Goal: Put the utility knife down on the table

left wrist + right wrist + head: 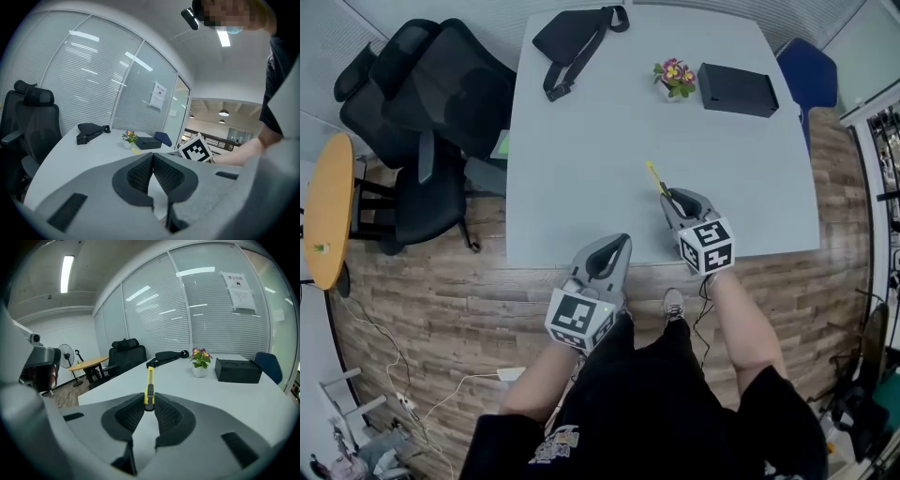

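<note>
Jaws of the right gripper [149,405] pinched onto the dark rear end of the yellow utility knife [150,378], tip pointing forward and away, over the pale grey surface [581,178] near its front edge; contact with it unclear. Left gripper [153,158] at that front edge, jaws pressed together, nothing between. Farther across: small potted flowers [675,79] just beside a black box [737,89], black sling bag [577,36] at the far end. Off left, black office chairs [431,94].
</note>
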Motion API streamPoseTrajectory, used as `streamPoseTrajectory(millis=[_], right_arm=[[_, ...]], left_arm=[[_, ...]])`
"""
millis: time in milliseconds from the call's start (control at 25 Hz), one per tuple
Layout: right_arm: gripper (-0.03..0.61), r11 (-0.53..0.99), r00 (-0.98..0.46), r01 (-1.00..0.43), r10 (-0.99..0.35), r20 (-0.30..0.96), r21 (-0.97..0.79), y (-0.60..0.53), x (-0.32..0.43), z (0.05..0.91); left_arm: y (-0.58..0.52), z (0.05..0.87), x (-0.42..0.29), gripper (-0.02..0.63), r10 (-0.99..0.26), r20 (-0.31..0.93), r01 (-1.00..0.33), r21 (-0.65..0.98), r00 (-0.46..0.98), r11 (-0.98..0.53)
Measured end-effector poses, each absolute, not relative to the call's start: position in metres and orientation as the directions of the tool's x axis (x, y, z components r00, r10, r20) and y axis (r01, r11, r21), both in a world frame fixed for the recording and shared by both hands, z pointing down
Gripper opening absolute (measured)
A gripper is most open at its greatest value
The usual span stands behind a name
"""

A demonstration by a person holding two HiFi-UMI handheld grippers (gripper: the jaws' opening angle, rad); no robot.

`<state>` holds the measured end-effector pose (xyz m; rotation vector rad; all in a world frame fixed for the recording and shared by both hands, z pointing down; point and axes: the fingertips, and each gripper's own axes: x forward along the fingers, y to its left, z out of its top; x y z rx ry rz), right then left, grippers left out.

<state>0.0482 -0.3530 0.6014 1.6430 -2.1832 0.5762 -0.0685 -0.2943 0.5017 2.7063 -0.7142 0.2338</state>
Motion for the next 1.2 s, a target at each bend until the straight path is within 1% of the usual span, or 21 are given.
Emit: streamPoseTrajectory(millis=[520,1200], right_arm=[[0.071,0.199,-0.214,-0.975,-0.733,0.646,-0.098,-0.364,0.051,0.676],[0.071,0.173,-0.174,-0.981,-0.62,0.765,-0.084,-0.361,0.052,0.727]], left_arm=[[-0.304,0.534,-0.07,0.005,-0.376,0.285,-0.457,0.317,0.882,-0.831],[-0.313,0.544,-0.079,0.005,-0.375,0.297,-0.462,0.322,0.878,-0.826]])
